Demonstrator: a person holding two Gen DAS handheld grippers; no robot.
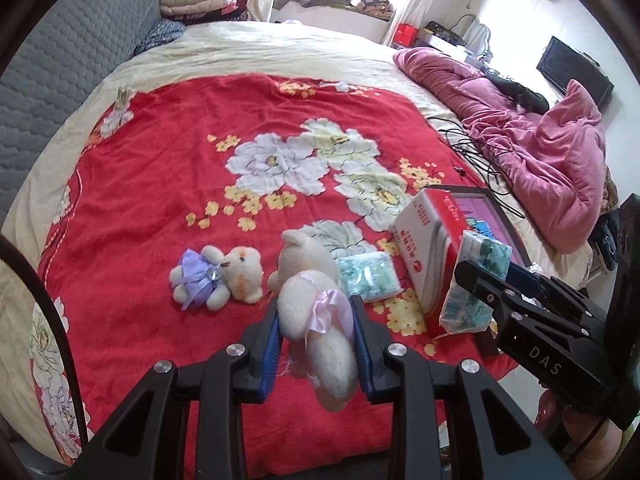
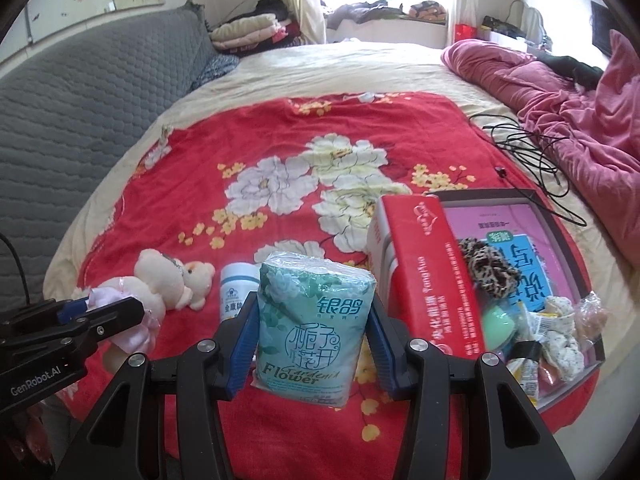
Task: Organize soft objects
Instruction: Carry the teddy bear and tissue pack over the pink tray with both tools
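Left gripper (image 1: 316, 344) around pink-skirted bear (image 1: 312, 312)

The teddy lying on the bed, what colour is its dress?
Purple dress; left wrist view shows it best.

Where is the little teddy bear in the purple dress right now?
The teddy bear in the purple dress lies on the red flowered blanket, seen low and left of centre in the left wrist view, just left of the pink-skirted bear held in the left gripper.
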